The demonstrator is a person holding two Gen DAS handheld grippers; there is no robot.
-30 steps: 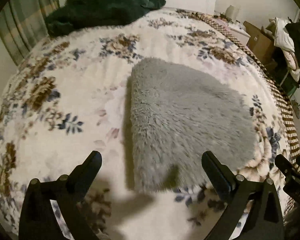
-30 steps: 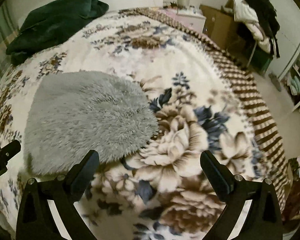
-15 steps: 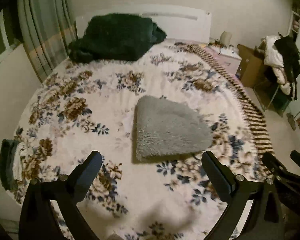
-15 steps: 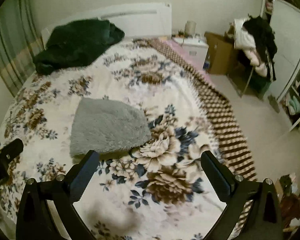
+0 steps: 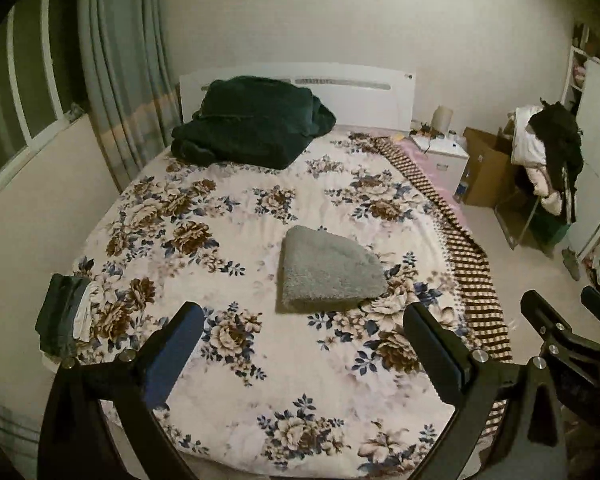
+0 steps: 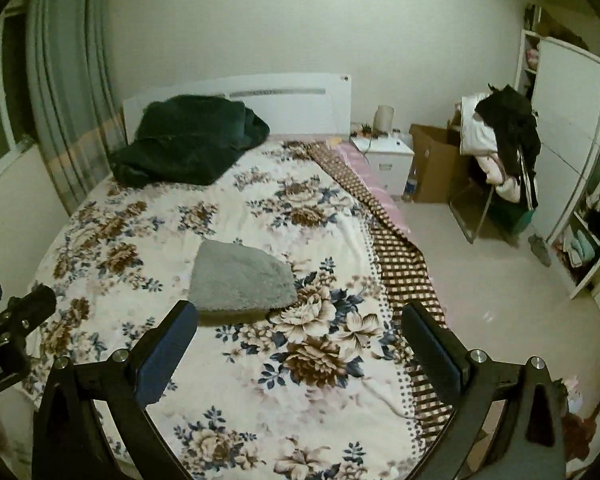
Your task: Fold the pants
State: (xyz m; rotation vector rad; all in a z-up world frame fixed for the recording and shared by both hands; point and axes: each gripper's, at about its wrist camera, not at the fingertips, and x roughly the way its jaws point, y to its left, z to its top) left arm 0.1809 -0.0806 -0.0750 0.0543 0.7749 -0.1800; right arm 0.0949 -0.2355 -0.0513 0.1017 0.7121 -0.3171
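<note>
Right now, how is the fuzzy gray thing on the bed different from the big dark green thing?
The gray pants are folded into a neat flat bundle; the dark green blanket is a rumpled heap. The pants are smaller, the blanket much bigger. The pants lie mid-bed, the blanket up against the headboard. Both rest on the floral bedspread, and no tool touches either.

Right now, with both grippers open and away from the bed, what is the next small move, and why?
Probably none beyond staying clear: the grey fluffy pants lie as a compact folded bundle on the floral bedspread, and the left gripper and right gripper hold nothing.
</note>
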